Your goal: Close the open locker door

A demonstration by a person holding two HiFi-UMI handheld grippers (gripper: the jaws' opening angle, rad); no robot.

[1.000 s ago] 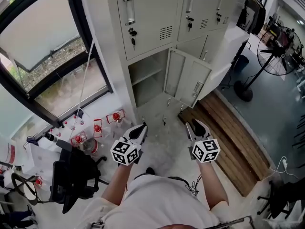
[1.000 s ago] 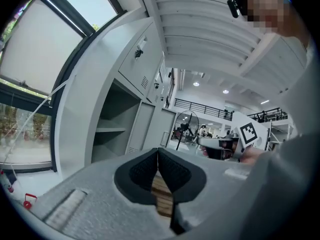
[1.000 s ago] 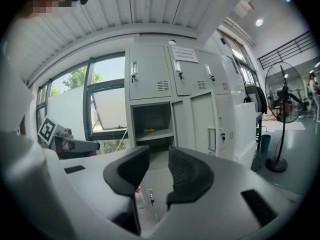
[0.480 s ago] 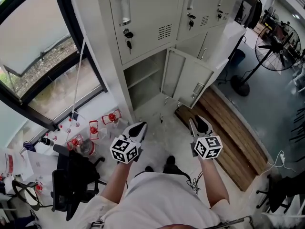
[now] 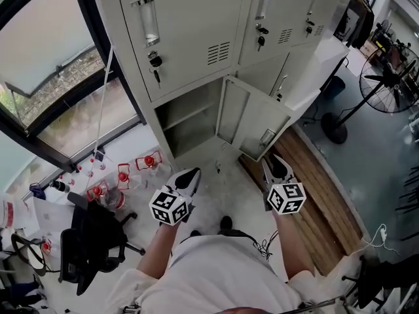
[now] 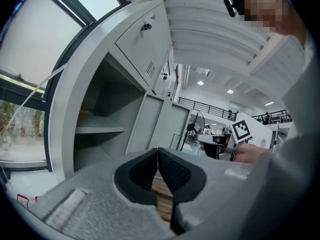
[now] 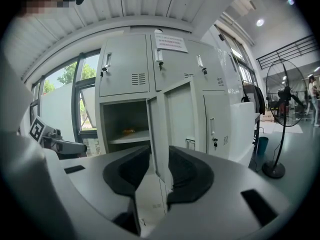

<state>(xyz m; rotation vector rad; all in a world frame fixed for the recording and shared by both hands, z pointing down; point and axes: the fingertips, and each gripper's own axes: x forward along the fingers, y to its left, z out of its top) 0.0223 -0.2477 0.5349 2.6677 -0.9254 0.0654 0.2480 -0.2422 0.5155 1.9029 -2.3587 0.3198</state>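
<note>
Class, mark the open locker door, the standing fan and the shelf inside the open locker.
open locker door (image 5: 262, 126): head view, inner face.
standing fan (image 5: 393, 76): head view, round grille.
shelf (image 5: 186, 116): head view, front edge.

Pale speckled floor (image 5: 226, 198) in front of a grey locker bank (image 5: 196, 38). Left of the lockers stand red-capped bottles (image 5: 123, 176) and a black office chair (image 5: 91, 241); to their right, wooden planking (image 5: 321, 195) and a pedestal fan (image 5: 335, 128).
</note>
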